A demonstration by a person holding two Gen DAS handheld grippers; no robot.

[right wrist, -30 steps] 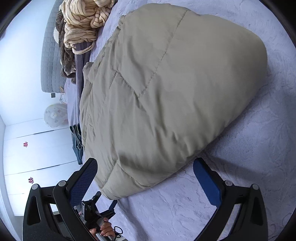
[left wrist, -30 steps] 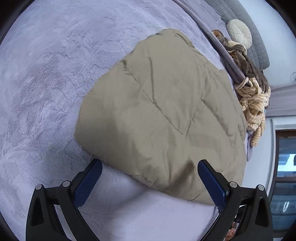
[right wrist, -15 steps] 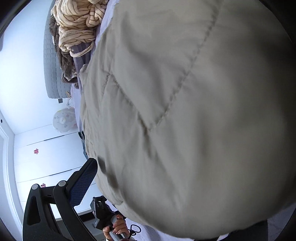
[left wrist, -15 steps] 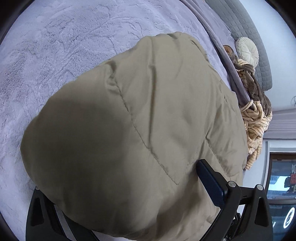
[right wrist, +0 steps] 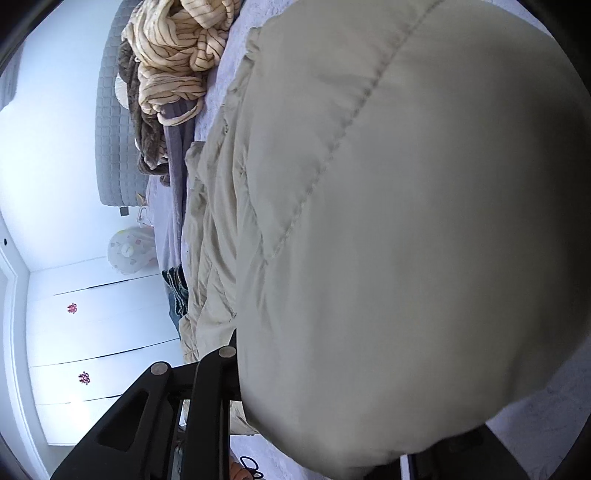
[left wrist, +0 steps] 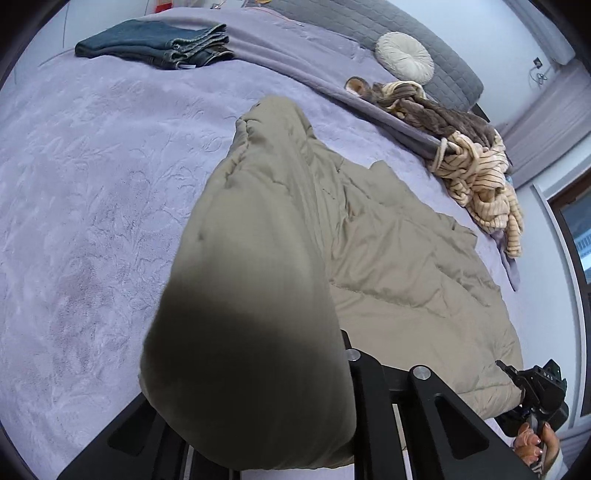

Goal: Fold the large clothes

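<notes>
The big khaki quilted padded jacket (left wrist: 388,258) lies on my bed's lilac embossed plush bedspread (left wrist: 92,221), and one end of it is bunched up into a fat roll that rises right against my left gripper (left wrist: 258,435). The fabric swallows the space between that gripper's fingers, so only the black frame shows on either side; it looks clamped on the padding, yet I cannot tell for sure how the jaws stand. From my right gripper (right wrist: 332,424) the same jacket (right wrist: 406,240) fills nearly the whole view, blurred and very near, with one stitched seam running across it. Its left black frame arm shows, the other side is buried under cloth, and again I cannot tell whether it is closed.

Beyond the jacket, a cream striped knitted garment (left wrist: 480,177) is heaped with a brown fuzzy garment (left wrist: 443,114) at the bed's far edge, partly over a folded grey-purple blanket (left wrist: 295,48). A folded pair of dark blue jeans (left wrist: 155,46) lies apart, near the far corner. A round cream pleated cushion (left wrist: 404,59) leans on the grey quilted headboard (left wrist: 369,26). At the lower right, my right hand (left wrist: 535,443) is cut off by the frame edge.
</notes>
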